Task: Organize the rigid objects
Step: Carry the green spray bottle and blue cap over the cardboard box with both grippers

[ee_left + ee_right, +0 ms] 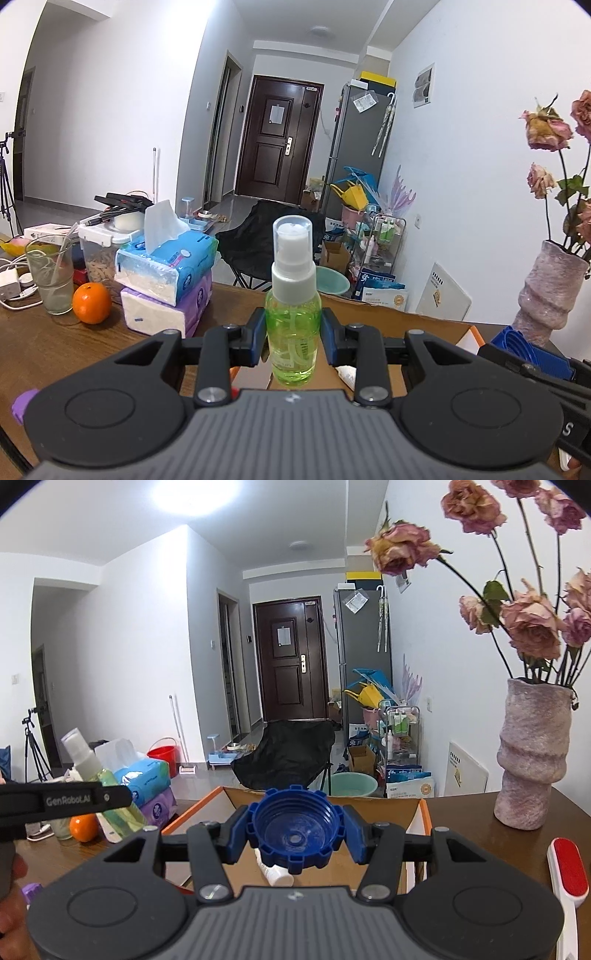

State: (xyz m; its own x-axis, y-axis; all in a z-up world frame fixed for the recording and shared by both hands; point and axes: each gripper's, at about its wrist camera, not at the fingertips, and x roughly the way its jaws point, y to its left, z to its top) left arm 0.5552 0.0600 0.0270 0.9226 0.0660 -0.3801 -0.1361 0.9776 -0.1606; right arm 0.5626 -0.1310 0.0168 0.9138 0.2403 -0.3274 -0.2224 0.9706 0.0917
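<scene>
Left gripper clamping green spray bottle, standing upright, nozzle up. Right gripper clamping blue cap, hollow facing near, above cardboard box.

The open cardboard box gapes unobstructed at the wooden table's far edge, hemmed by stacked tissue packs toward the left edge and a vase toward the right.
</scene>
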